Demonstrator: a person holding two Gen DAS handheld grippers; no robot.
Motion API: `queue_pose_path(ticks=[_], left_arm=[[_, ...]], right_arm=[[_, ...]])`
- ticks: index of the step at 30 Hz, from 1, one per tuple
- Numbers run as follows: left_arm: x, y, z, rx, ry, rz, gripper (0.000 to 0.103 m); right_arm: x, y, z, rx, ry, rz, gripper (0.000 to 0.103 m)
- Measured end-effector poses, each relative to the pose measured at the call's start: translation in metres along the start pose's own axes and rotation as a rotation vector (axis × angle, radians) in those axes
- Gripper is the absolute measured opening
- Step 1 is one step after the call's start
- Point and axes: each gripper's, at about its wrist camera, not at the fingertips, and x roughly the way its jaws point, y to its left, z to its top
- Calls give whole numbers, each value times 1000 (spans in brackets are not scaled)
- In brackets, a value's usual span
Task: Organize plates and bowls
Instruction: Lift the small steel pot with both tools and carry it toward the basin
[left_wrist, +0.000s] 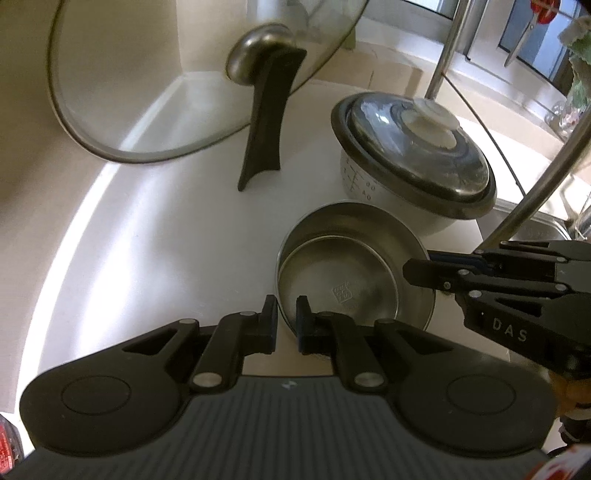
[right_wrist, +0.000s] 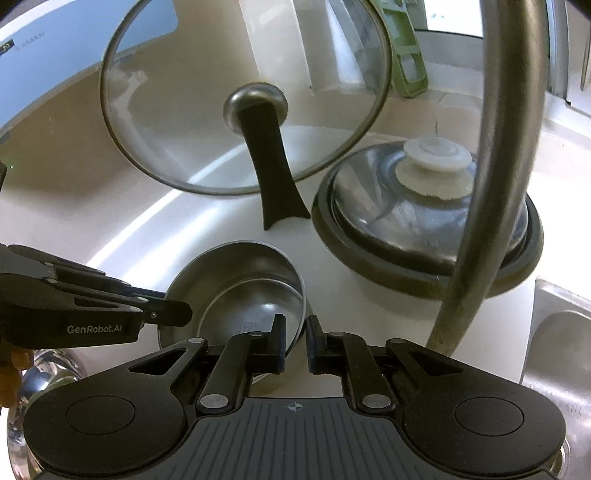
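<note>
Left tool (left_wrist: 287, 319) clamped, right tool (right_wrist: 296, 341) clamped

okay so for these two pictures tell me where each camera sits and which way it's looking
Left wrist: sits on the left gripper, looking forward at the steel bowls; its fingers straddle the near rim, and the right gripper enters from the right.
Right wrist: sits on the right gripper, facing the steel bowls; the left gripper enters from the left.
Shared: the bowls, glass lid, covered pot.
</note>
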Motion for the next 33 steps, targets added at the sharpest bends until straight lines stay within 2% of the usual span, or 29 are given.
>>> queue_pose_path(ticks=[11, 33], left_arm=[[-29, -2, 2, -15, -67, 23, 9], [-109, -22, -20, -31, -184, 95, 9]], right_arm=[[-14, 10, 15, -28, -52, 27, 11], [-87, 31, 24, -69, -129, 127, 11]])
